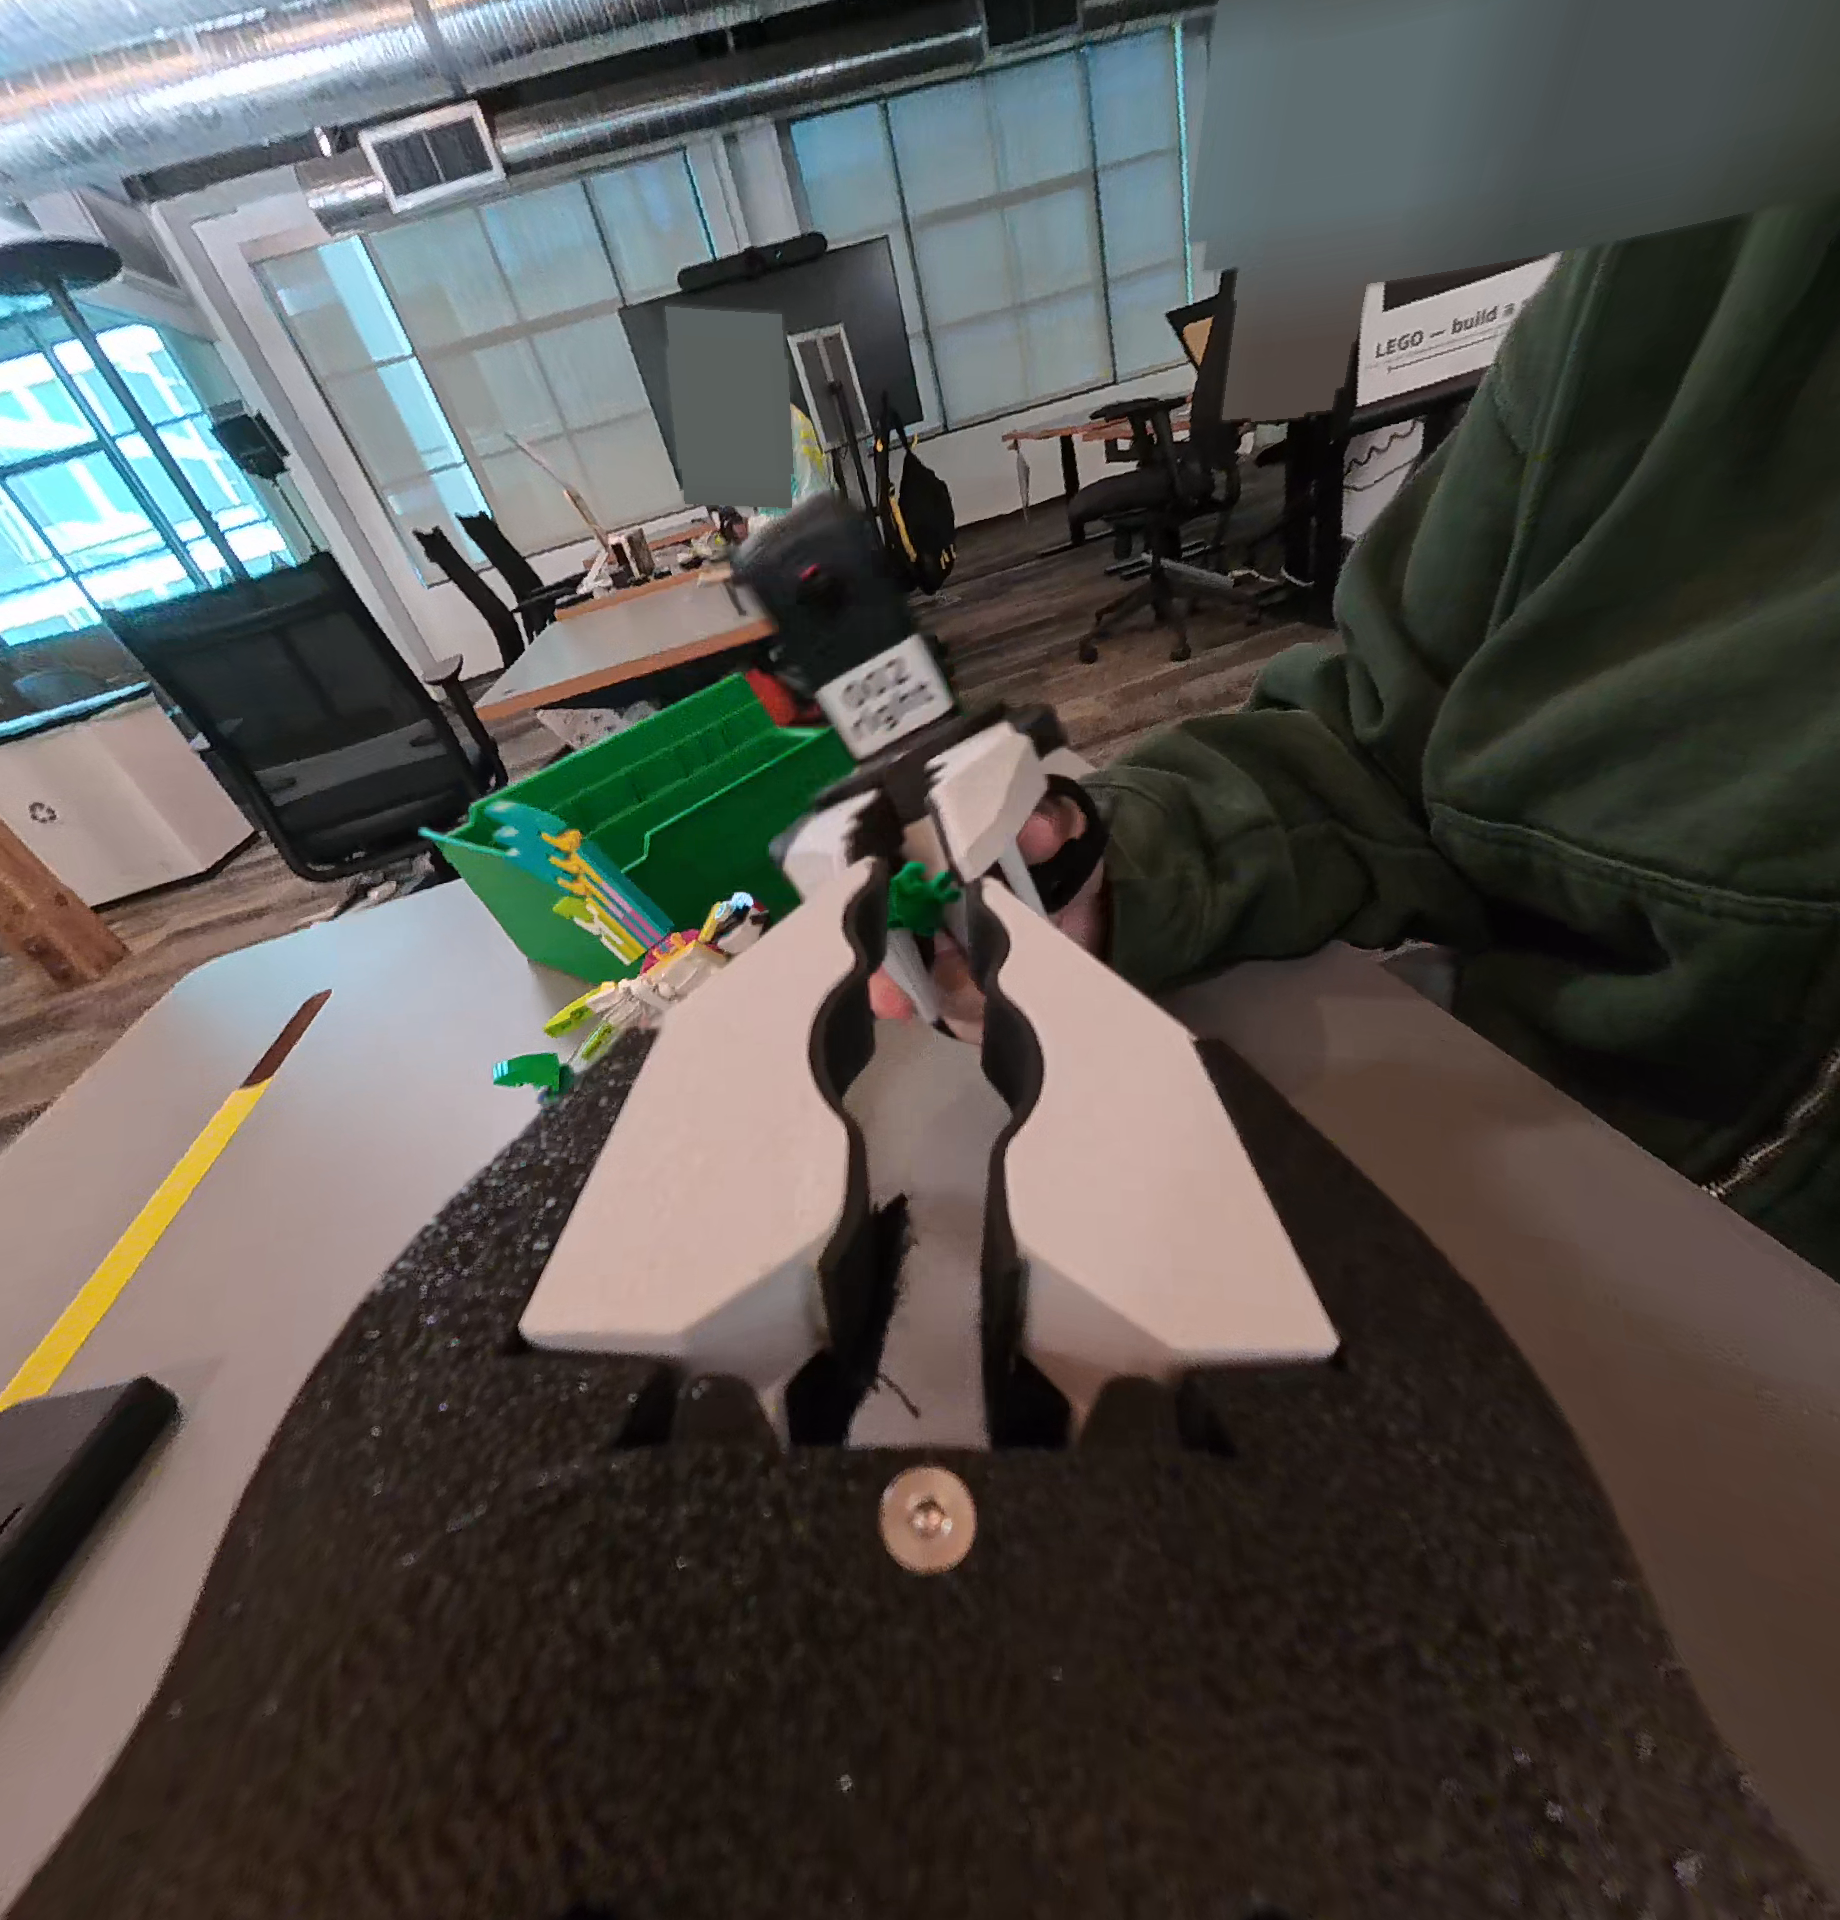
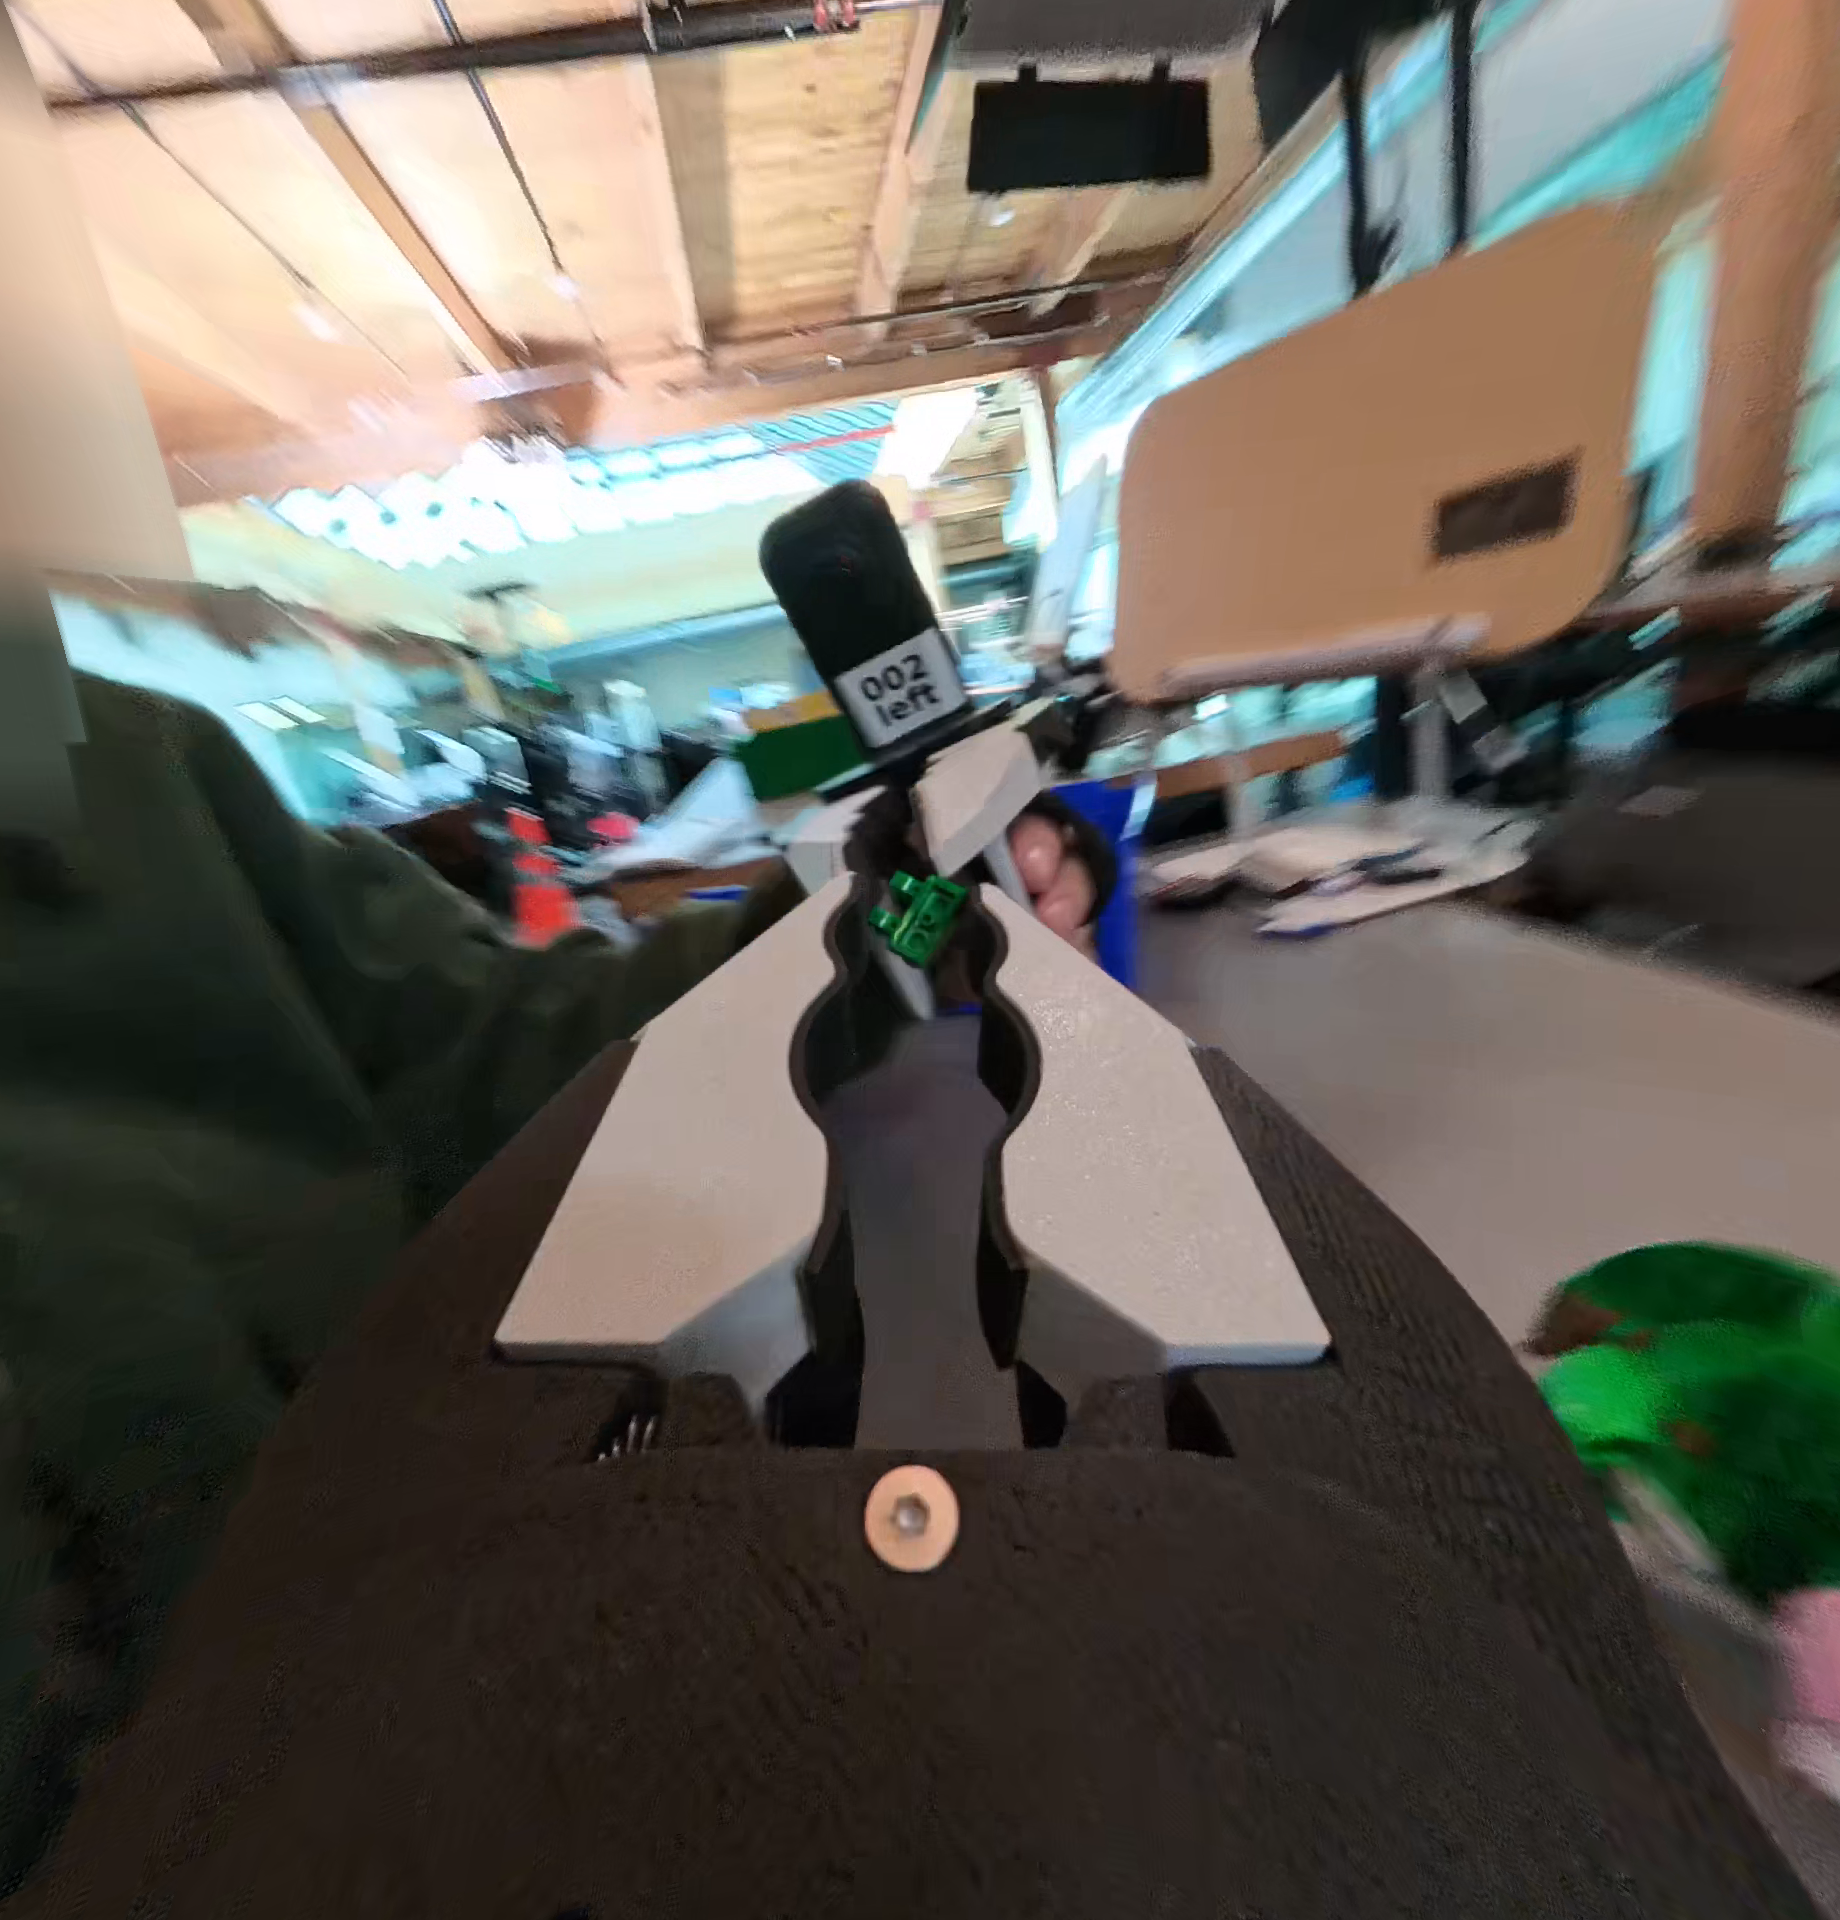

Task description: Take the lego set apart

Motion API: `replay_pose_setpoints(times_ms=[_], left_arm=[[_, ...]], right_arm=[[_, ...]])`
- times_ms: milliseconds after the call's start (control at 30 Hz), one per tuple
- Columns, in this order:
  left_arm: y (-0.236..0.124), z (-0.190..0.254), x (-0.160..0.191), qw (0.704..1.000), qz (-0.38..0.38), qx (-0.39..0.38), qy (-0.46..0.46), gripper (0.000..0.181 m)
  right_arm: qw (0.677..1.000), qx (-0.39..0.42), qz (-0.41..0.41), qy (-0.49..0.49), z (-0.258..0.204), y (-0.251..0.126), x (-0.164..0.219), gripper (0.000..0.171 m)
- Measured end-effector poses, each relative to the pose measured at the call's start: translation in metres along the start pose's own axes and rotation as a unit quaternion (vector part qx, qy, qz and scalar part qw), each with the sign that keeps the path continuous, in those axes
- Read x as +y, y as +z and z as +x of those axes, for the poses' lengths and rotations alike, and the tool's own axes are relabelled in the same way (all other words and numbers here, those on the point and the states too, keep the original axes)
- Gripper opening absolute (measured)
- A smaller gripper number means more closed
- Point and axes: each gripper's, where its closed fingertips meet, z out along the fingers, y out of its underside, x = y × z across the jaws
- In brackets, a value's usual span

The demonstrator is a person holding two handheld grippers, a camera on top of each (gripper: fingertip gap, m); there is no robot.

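**Green piece pinched between two grippers, above tabletop**

Grey tabletop. Green bin at far edge; partly built lego set just in front of it, loose green part nearby. Left gripper and right gripper meet tip to tip, jaws of both clamped on small green lego piece, held off the surface.

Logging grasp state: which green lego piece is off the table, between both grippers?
The small green piece pinched at both gripper tips; the other green piece lies loose on the table.

Bin behind, perhaps touching, pieces.
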Motion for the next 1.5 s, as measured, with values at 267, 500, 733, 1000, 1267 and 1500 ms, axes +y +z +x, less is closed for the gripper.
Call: replay_pose_setpoints(times_ms=[267,500,733,1000,1267,1500], left_arm=[[-0.015,-0.013,-0.009,0.993,0.017,0.000,-0.119,0.009],[0.000,-0.003,-0.004,0.983,-0.014,0.035,-0.181,0.021],[-0.001,0.001,-0.004,0.983,-0.027,0.039,-0.175,0.019],[-0.003,0.003,-0.013,0.982,0.004,0.057,-0.180,0.021],[0.011,-0.003,0.005,0.994,-0.083,-0.015,-0.065,0.007],[0.002,0.013,-0.001,0.987,-0.035,0.077,-0.134,0.005]], right_arm=[[0.925,0.099,-0.013,-0.366,-0.013,-0.002,-0.008,0.015],[0.829,0.162,-0.035,-0.535,-0.012,-0.002,-0.007,0.014],[0.752,0.189,-0.040,-0.631,-0.016,-0.001,-0.006,0.015],[0.705,0.211,-0.056,-0.675,-0.011,-0.003,-0.006,0.015],[0.659,0.237,-0.079,-0.709,-0.002,-0.004,-0.003,0.014],[0.787,0.160,-0.061,-0.593,-0.011,0.001,0.008,0.030]])
